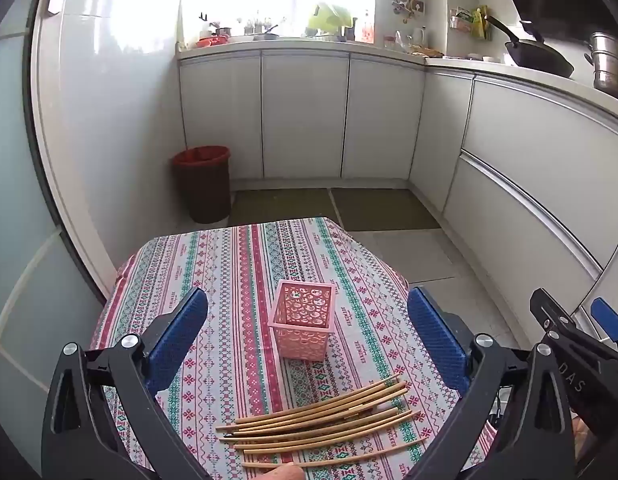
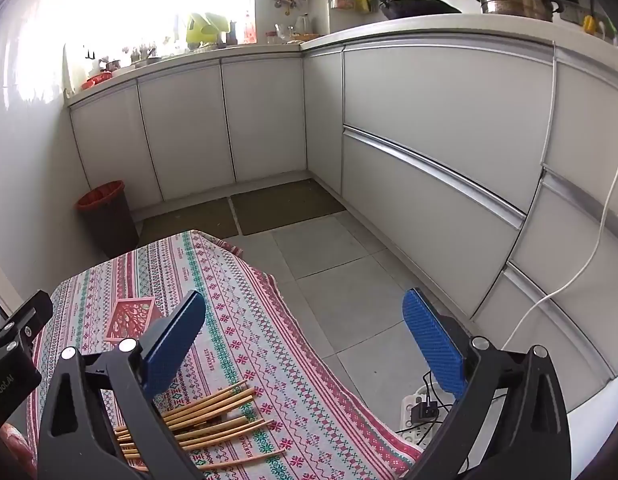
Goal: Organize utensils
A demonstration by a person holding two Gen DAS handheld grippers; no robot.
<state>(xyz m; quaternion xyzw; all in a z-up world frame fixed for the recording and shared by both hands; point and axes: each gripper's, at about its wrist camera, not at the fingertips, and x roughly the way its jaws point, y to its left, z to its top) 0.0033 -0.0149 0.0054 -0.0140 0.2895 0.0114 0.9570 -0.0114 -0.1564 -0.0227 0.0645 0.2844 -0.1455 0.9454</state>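
Left gripper (image 1: 307, 334): jaws spread wide, nothing between the pads; it points down over the middle of the table (image 1: 157, 276).
Right gripper (image 2: 305, 338): also spread wide and empty; its left pad hangs over the table's right part, its right pad over the floor tiles past the edge.
Chopsticks (image 1: 321, 420): a loose bundle lying flat on the cloth, low centre of the left view, low left of the right view.
Long axis: roughly across the frame, left to right, right ends tipped a little away from the cameras — so crosswise to the way both grippers point.
Holder (image 1: 303, 320): pink perforated square basket, upright, centre of the left view, beyond the chopsticks and apart from them.
Holder contents: looks empty; the bottom shows through the open top, no stick stands in it.
Key relation: the chopsticks lie below and in front of both tools, between them and the holder; the left gripper looks better centred over the bundle, the right sits toward its right ends.
Judgement: sorting seems not yet begun — a jaw would likely need to close across the sticks' width, then lift and tip them upright into the holder.
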